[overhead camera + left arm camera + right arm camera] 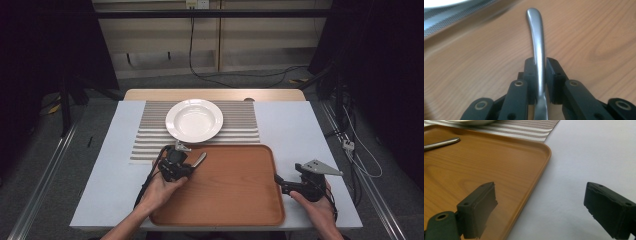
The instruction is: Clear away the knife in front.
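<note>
A pale grey tabletop (300, 135) stands in the middle of the room, with a light wooden edge (215, 94) showing along its far side. Beyond it runs a beige wall (165, 40) of flat panels, crossed near the top by a dark horizontal bar (210, 14). A black cable (192, 50) hangs down the wall from a socket (197, 4) and trails across the grey floor (100, 110). Dark curtains (45, 45) close both sides, leaving the corners in shadow. Metal rails (45, 185) run along the floor at left and right.

Left hand-held gripper (192, 162) clamped, right hand-held gripper (278, 181) agape.
</note>
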The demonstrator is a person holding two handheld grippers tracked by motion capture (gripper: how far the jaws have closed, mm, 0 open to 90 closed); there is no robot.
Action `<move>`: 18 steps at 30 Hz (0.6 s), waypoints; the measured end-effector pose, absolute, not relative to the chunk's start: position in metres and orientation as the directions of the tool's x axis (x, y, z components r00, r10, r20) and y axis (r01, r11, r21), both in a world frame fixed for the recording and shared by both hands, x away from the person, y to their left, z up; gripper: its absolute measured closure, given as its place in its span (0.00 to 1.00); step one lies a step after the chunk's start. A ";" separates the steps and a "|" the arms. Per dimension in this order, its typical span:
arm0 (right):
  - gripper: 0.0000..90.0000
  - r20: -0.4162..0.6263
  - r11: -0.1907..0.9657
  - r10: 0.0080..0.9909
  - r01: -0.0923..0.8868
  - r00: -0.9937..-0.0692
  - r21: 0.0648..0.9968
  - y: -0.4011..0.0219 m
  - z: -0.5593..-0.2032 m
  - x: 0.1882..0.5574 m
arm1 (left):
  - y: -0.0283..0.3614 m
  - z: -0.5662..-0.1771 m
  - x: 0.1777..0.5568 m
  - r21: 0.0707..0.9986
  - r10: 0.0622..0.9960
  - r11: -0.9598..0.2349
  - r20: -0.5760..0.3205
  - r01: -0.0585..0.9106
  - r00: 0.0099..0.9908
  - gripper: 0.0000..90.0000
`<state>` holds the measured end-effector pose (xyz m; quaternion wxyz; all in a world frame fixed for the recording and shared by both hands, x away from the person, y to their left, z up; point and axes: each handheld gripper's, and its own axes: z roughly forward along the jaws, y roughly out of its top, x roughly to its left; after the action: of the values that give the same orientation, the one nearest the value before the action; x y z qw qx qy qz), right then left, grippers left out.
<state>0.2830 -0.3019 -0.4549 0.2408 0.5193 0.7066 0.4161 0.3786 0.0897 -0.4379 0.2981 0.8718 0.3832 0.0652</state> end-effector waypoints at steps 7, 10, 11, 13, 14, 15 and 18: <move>0.12 0.096 0.114 0.933 0.535 -0.348 0.837 -0.302 -0.455 0.284 | 0.090 -0.439 0.377 0.561 0.716 -0.526 -0.113 0.639 0.689 0.88; 0.12 0.096 0.115 0.932 0.534 -0.350 0.837 -0.302 -0.455 0.283 | 0.092 -0.439 0.374 0.562 0.722 -0.520 -0.114 0.643 0.683 0.88; 0.12 0.093 0.118 0.931 0.533 -0.352 0.838 -0.302 -0.455 0.283 | 0.092 -0.439 0.372 0.562 0.720 -0.523 -0.111 0.641 0.685 0.88; 0.12 0.094 0.116 0.932 0.532 -0.351 0.838 -0.302 -0.455 0.283 | 0.093 -0.438 0.370 0.558 0.717 -0.527 -0.113 0.641 0.688 0.88; 0.12 0.096 0.114 0.932 0.532 -0.350 0.839 -0.302 -0.455 0.282 | 0.094 -0.438 0.370 0.559 0.716 -0.524 -0.120 0.643 0.688 0.88; 0.12 0.096 0.114 0.932 0.533 -0.350 0.838 -0.302 -0.455 0.282 | 0.094 -0.439 0.370 0.561 0.715 -0.522 -0.122 0.642 0.688 0.88; 0.12 0.096 0.115 0.931 0.533 -0.352 0.838 -0.302 -0.455 0.283 | 0.095 -0.438 0.370 0.556 0.702 -0.534 -0.128 0.637 0.701 0.84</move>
<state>0.2825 -0.3016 -0.4547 0.2377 0.5170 0.7079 0.4185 0.3700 0.0952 -0.4378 0.2939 0.8741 0.3828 0.0553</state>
